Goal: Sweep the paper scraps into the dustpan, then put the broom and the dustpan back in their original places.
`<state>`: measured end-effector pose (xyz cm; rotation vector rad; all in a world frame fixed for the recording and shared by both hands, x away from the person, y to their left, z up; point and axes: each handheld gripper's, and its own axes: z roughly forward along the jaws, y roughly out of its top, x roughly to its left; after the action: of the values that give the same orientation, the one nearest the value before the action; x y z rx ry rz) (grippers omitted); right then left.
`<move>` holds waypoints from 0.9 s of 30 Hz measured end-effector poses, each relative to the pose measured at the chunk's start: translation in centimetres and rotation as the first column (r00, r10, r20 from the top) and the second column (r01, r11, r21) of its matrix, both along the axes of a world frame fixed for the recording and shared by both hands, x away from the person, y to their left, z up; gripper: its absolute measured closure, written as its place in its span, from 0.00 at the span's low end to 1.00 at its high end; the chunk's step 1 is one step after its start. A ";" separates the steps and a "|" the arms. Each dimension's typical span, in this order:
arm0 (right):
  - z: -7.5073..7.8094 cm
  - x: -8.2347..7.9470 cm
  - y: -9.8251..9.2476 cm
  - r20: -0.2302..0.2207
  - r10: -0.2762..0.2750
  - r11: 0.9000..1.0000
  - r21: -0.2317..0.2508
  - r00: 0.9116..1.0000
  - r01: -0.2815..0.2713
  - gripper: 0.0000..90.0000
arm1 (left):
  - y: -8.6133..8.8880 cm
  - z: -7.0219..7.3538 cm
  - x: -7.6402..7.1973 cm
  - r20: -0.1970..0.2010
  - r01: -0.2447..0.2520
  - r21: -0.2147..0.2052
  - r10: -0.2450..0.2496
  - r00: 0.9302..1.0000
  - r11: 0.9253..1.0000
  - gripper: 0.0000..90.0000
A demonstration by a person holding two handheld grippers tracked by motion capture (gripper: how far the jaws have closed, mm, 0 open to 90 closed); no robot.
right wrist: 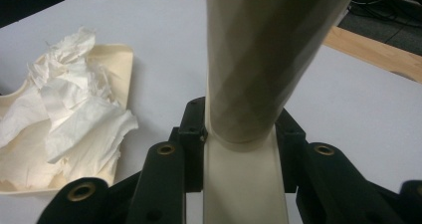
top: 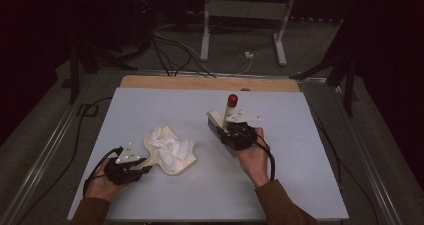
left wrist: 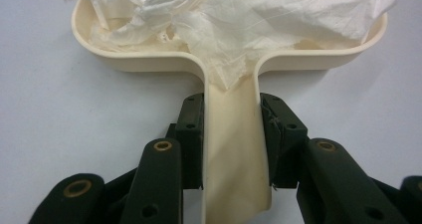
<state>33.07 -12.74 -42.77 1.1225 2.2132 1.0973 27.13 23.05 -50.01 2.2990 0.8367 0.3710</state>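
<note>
Two claws are at work on the pale desk [top: 150,105], one in each of the person's hands. In the high view the left claw [top: 144,166] sits at the lower left of the frame, clamped on the handle of a cream dustpan [top: 185,162] that lies flat on the desk just left of centre. Crumpled white tissue [top: 167,142] fills the pan. The left gripper view shows this grip closely: both black jaws press against the sides of the dustpan [left wrist: 234,149] handle in the middle of the frame, and the tissue [left wrist: 259,20] heaps across the top, one corner hanging down onto the handle.

The right claw [top: 226,130] is right of centre in the high view, closed on a cream brush [top: 216,119] whose handle ends in a red tip at the frame's centre. The brush head rests on the desk, well apart from the dustpan. In the right gripper view the jaws squeeze the flat lower part of the brush [right wrist: 249,184] handle at bottom centre, the thicker shaft rising to the top edge. The dustpan [right wrist: 117,59] with its tissue [right wrist: 74,114] lies at the left of that frame, and a wooden strip [right wrist: 373,50] edges the desk at the upper right.
</note>
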 end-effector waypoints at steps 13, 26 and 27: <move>0.0 0.1 -1.2 -0.010 0.002 1.000 0.000 1.000 -0.002 0.74 | 0.1 0.2 -0.1 0.011 -0.040 -0.011 0.040 0.999 0.999 0.74; 0.1 0.4 -3.5 -0.027 0.011 1.000 -0.002 1.000 -0.011 0.74 | 0.5 0.3 -0.5 0.018 -0.096 -0.019 0.096 0.995 0.995 0.74; 0.1 0.4 -3.7 -0.027 0.010 1.000 -0.003 1.000 -0.010 0.74 | 0.5 0.3 -0.5 0.021 -0.102 -0.019 0.102 0.995 0.995 0.74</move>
<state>33.45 -16.40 -42.67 1.1329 2.2423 1.0886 26.61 23.57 -49.68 2.2378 0.9454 0.4312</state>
